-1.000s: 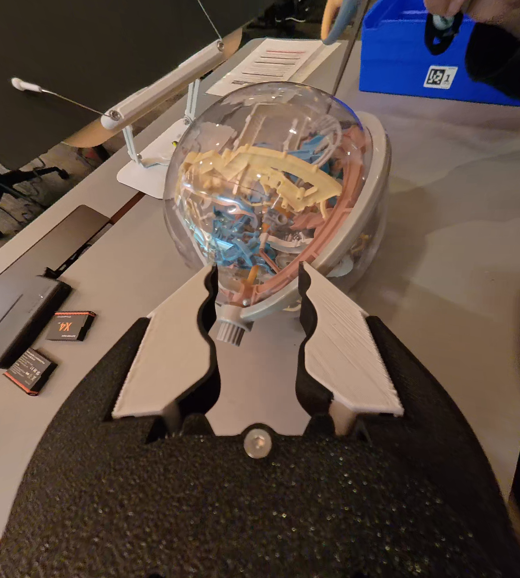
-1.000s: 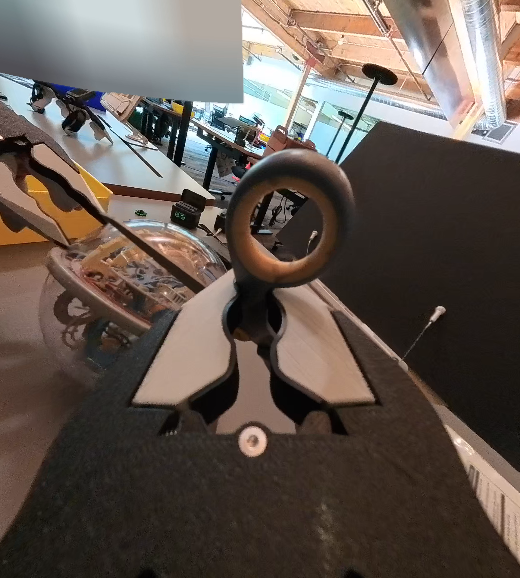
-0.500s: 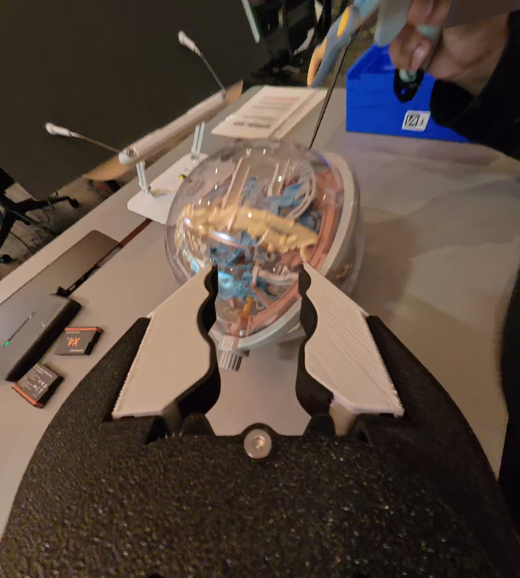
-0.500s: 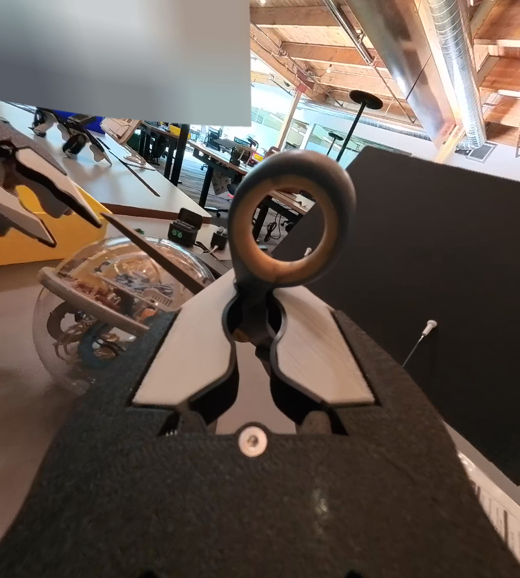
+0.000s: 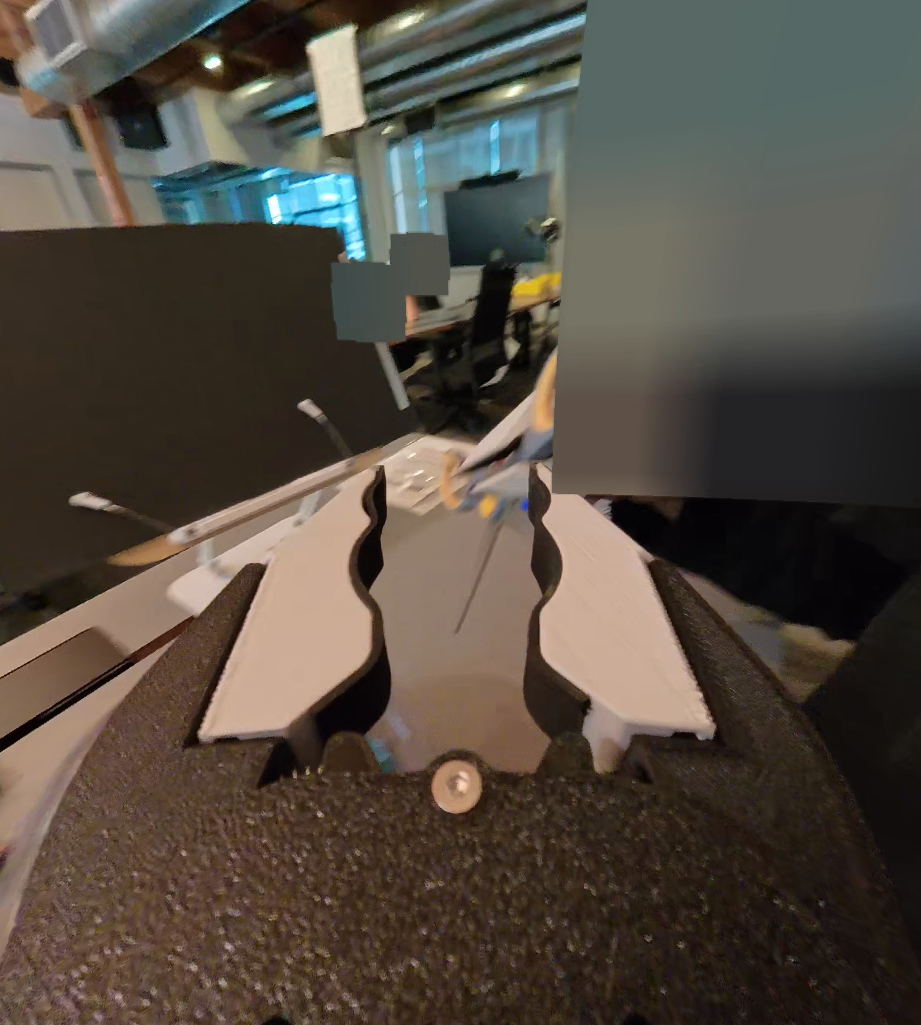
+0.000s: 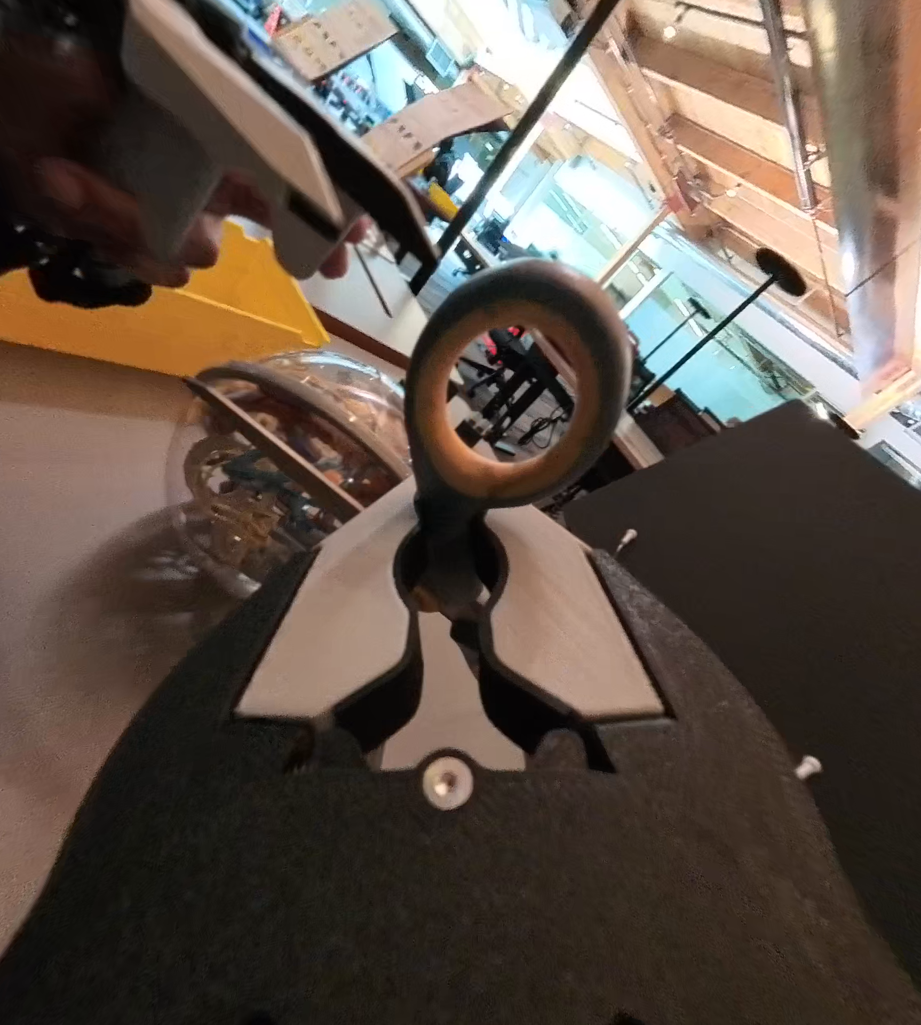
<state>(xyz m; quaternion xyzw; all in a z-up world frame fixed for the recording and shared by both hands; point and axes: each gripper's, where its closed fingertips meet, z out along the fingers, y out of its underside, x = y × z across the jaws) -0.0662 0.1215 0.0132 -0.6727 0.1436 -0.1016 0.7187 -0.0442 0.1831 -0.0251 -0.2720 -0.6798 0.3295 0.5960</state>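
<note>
My left gripper (image 5: 455,488) is open and empty, held above the grey table (image 5: 436,638) and looking out into the room. The clear maze ball is not in its view. In the right wrist view the maze ball (image 6: 281,455), with coloured tracks inside, sits on the table to the left of my right gripper (image 6: 450,510). The right gripper is shut on a tool with a ring handle (image 6: 519,382). In the left wrist view that tool's thin metal shaft (image 5: 480,577) points down at the table between my open fingers. The left gripper, held by a hand (image 6: 258,166), is above the ball.
A black panel (image 5: 142,360) stands behind the table. A white stand with a long rod (image 5: 258,510) and a paper sheet (image 5: 419,477) lie at the table's far edge. A dark flat device (image 5: 20,688) lies at the left. A yellow bin (image 6: 170,327) sits behind the ball.
My left gripper has lifted and tilted up away from the maze ball, which has left its view. My right gripper has rolled to one side, still shut on the ring-handled tool.
</note>
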